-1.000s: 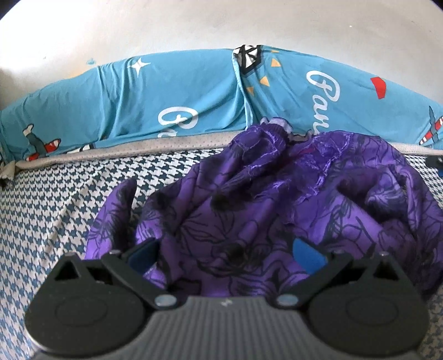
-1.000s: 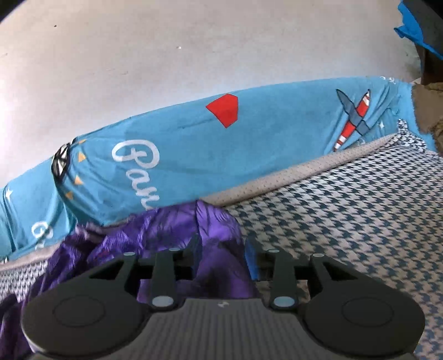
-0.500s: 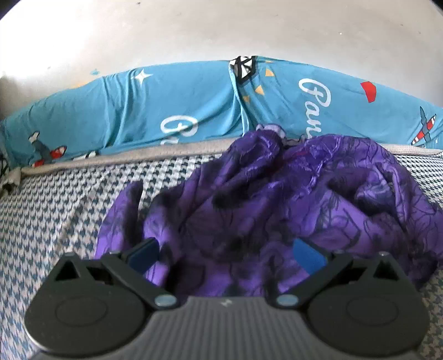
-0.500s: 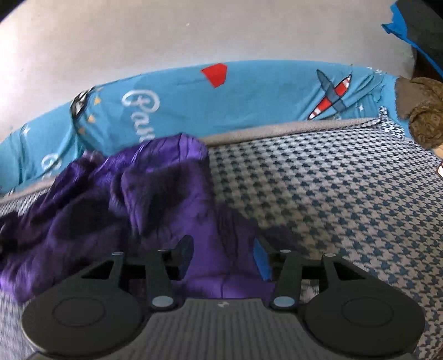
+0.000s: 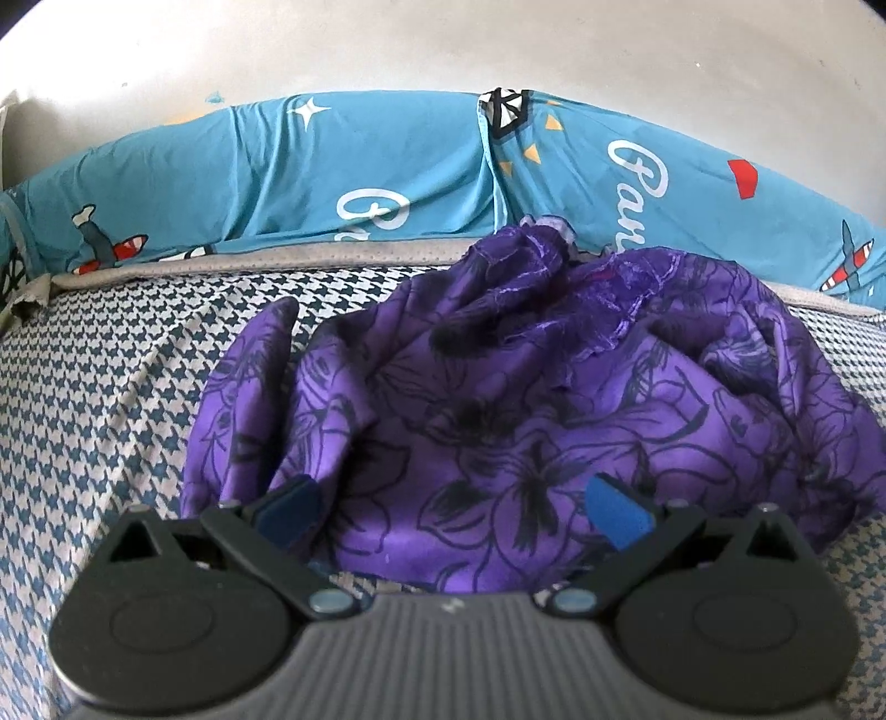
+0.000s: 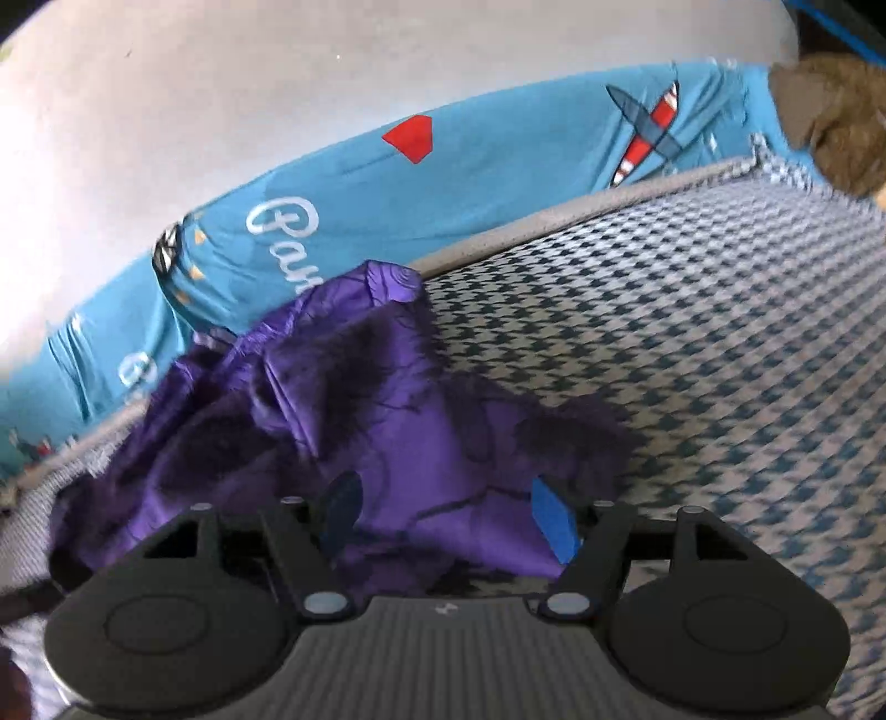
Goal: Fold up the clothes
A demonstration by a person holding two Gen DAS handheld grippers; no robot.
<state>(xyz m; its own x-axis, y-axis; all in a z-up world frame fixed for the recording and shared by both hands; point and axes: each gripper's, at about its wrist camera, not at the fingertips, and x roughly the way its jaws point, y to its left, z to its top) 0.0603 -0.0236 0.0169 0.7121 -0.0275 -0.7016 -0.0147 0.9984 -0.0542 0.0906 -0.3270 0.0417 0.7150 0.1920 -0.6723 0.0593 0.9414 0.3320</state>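
A crumpled purple garment (image 5: 531, 399) with a black flower print lies in a heap on the houndstooth bed cover (image 5: 111, 399). My left gripper (image 5: 451, 512) stands open just above the heap's near edge, its blue pads wide apart with cloth below them but not pinched. In the right wrist view the same purple garment (image 6: 387, 421) spreads from the left to the middle. My right gripper (image 6: 451, 518) hangs over its near right edge with its jaws opening; cloth lies between the pads, which do not press on it.
A blue printed bolster (image 5: 343, 183) runs along the white wall (image 5: 443, 44) behind the heap. A brown fuzzy thing (image 6: 830, 122) sits at the bed's far right corner. Bare houndstooth cover (image 6: 720, 360) stretches to the right of the garment.
The right gripper's jaws have widened and it has swung towards the heap, so more purple cloth fills its view. The left gripper has drawn back slightly and stays open.
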